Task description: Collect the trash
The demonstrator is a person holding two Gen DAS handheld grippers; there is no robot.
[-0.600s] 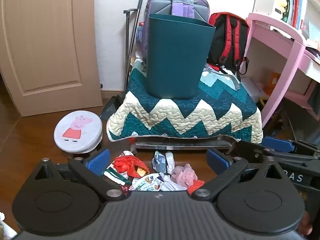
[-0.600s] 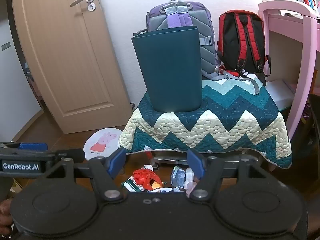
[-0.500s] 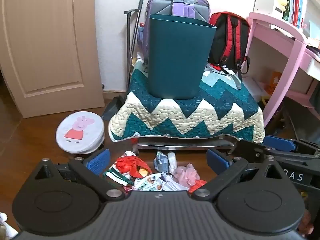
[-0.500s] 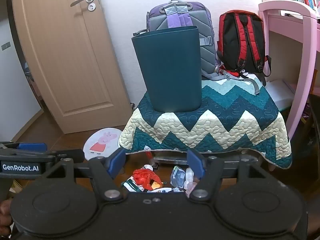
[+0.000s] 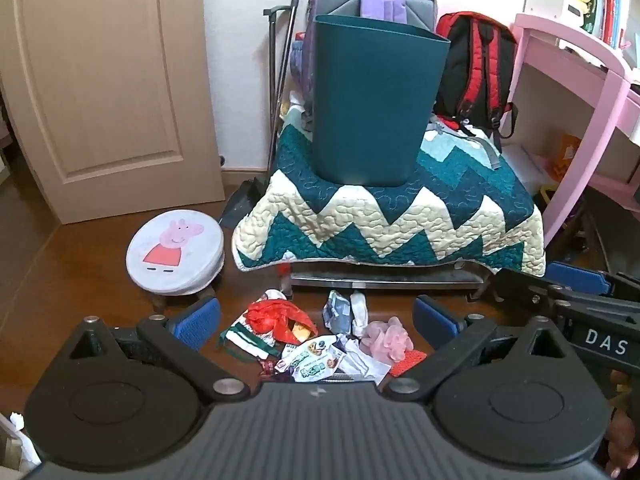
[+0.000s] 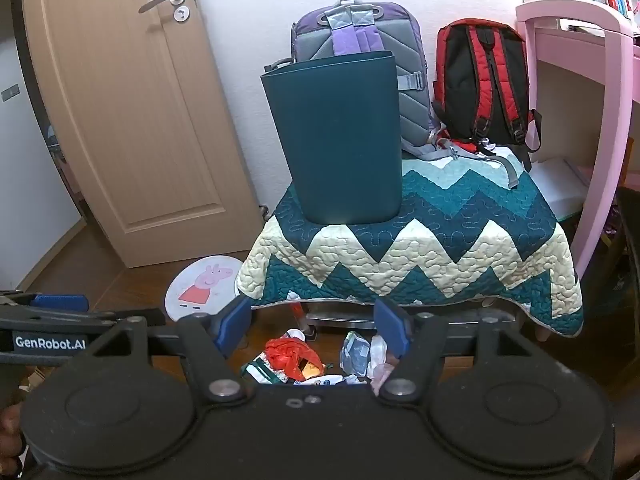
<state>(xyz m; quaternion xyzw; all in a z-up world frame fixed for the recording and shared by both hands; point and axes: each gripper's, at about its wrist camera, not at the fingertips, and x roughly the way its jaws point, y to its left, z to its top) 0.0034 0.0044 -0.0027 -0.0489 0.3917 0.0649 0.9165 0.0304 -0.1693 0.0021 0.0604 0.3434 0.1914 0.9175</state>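
A: Report the position of the trash.

B: The trash pile (image 5: 316, 340) lies on the wooden floor (image 5: 60, 280), lower centre of the left wrist view, in front of the quilt-covered tabletop (image 5: 392, 216). Its long axis runs left to right across the frame. Components: a red plastic bag (image 5: 272, 318) at the left end, a green-and-white wrapper (image 5: 244, 338) below it, printed snack packets (image 5: 316, 360) in the middle, a pink crumpled piece (image 5: 386, 338) at the right end, and a grey wrapper (image 5: 338, 312) at the upper middle.

A: And the bin?

B: The dark teal bin (image 5: 372, 100) stands upright on the tabletop, upper centre of the frame, opening upward, long axis vertical. A purple backpack (image 5: 376, 0) is behind it; a red-and-black backpack (image 5: 476, 72) is to its right.

A: State of the fingers?

B: Left gripper (image 5: 316, 318): fingers spread wide, nothing between the blue pads, above the pile and pointing down at it. Right gripper (image 6: 312, 324): fingers parted, nothing held; the pile shows between them at lower centre of the right wrist view.

A: Other items?

B: A round cartoon-pig stool (image 5: 174, 252) stands left of the pile, near a closed door (image 5: 100, 80).
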